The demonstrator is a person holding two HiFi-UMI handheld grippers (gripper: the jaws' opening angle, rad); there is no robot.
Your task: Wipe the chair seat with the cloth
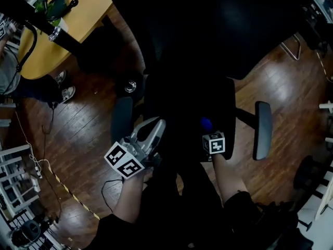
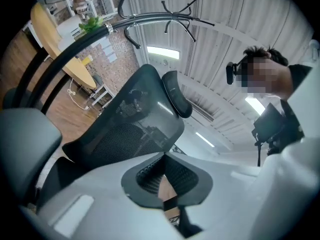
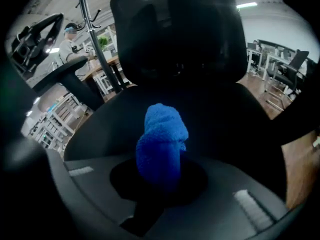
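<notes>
The blue cloth point(image 3: 162, 144) is bunched upright, clamped in the right tool point(image 3: 161, 171) at the 6 o'clock edge of the black chair seat point(image 3: 220, 119). Whether it touches the fabric is unclear. The dark seat shows no streak or dust, so this fits either a stroke about to run or wiping nearly over. The left tool point(image 2: 164, 156), jaws together on nothing, is held at the seat's 8 o'clock by the armrest point(image 1: 122, 120), tipped up toward the mesh backrest point(image 2: 135, 119).
</notes>
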